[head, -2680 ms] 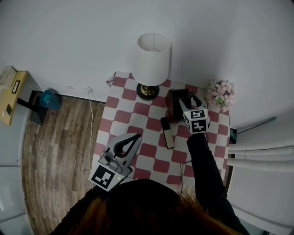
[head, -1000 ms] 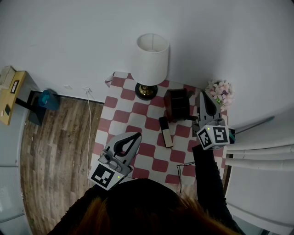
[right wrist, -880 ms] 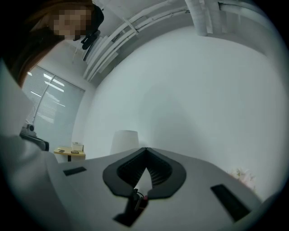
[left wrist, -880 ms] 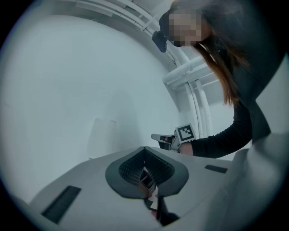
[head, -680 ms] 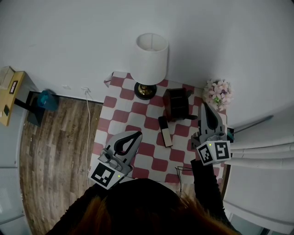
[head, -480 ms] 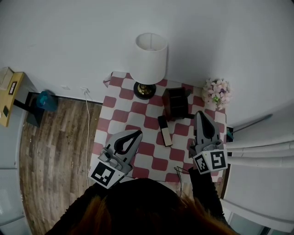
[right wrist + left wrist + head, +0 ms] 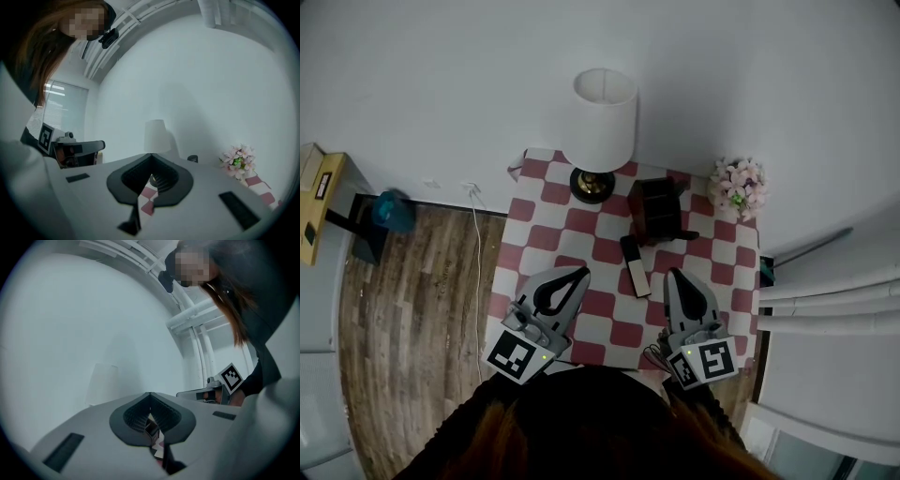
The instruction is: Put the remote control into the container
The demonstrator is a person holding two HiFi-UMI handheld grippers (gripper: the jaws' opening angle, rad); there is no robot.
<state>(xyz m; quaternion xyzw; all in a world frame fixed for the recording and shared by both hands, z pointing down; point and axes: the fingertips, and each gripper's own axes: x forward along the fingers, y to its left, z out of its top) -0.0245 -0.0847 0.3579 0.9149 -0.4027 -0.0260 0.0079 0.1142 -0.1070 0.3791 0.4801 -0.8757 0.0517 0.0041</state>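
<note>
Remote control (image 7: 633,266) flat on checkered desk (image 7: 548,239), just in front of dark container (image 7: 654,208). Right hand-held gripper (image 7: 677,275) clenched, empty, beside remote. Left hand-held gripper (image 7: 576,275) clenched on nothing too. Best play: spread jaws, pinch narrow sides mid-length, tip end-first into container.

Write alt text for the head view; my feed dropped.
A black remote control lies on the red-and-white checkered table beside the dark container, not in it. The left tool and right tool hover shut and empty over the near edge; a white lamp and pink flowers stand behind.
</note>
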